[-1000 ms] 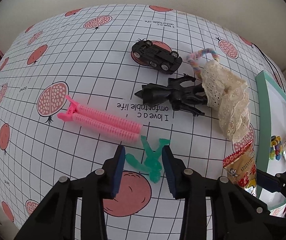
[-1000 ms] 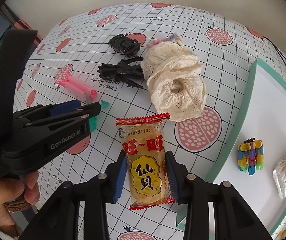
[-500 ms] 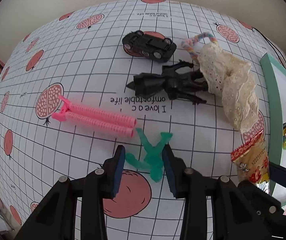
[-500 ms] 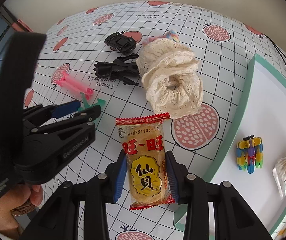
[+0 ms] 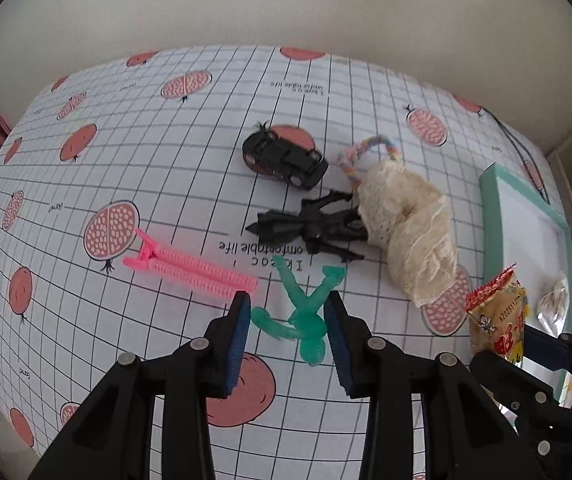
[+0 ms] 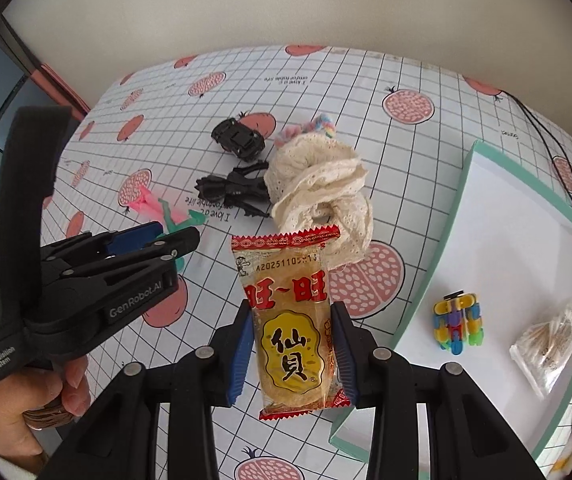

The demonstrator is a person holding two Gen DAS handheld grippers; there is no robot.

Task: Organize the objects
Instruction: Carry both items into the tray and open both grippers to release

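My left gripper [image 5: 287,328] is shut on a translucent green figure [image 5: 305,316], held just over the tablecloth near the pink hair clip [image 5: 190,270]. In the right wrist view the left gripper [image 6: 178,236] is held by a hand at the left, with the green figure [image 6: 184,218] at its tips. My right gripper [image 6: 291,344] is shut on a red and yellow snack packet [image 6: 289,312], lifted off the table beside the teal tray [image 6: 457,216]. The snack packet [image 5: 497,320] also shows at the left wrist view's right edge.
On the cloth lie a black toy car [image 5: 282,158], a black figure [image 5: 309,226], a cream lace scrunchie [image 5: 409,232] and a pastel loop [image 5: 365,152]. The tray [image 5: 489,216] holds a colourful block toy [image 6: 457,326] and a clear packet [image 6: 545,344].
Both cameras have tilted up, so more wall shows and the table sits lower in view. The green figure and the snack packet stay fixed between their fingers.
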